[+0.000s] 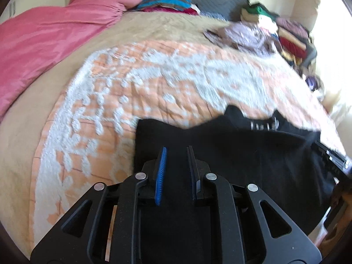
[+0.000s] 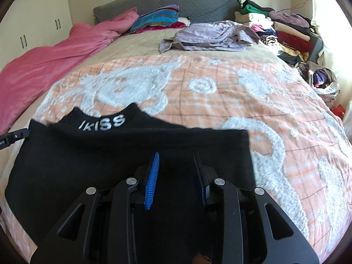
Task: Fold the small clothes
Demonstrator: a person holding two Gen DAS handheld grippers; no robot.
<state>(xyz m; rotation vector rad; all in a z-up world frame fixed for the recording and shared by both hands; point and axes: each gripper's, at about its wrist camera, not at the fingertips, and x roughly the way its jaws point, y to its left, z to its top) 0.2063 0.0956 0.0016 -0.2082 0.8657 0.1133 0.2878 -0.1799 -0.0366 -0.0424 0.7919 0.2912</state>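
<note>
A black knit garment (image 2: 110,154) with a white-lettered collar lies flat on the peach-and-white tufted bedspread (image 2: 242,101), apparently spread for folding. The left gripper (image 1: 177,151) and right gripper (image 2: 177,157) hover above its near hem, jaws parted and holding nothing; ribbed blue pads (image 2: 151,182) line the fingers.

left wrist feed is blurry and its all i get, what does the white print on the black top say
Observer: In the right wrist view the white lettering at the collar of the black top reads IKISS.
Operator: right gripper holding it
Observer: No, the right gripper is open, with its fingers apart above the cloth.
Operator: where's the top's right corner
Observer: It lies flat on the orange blanket, right of that gripper.
</note>
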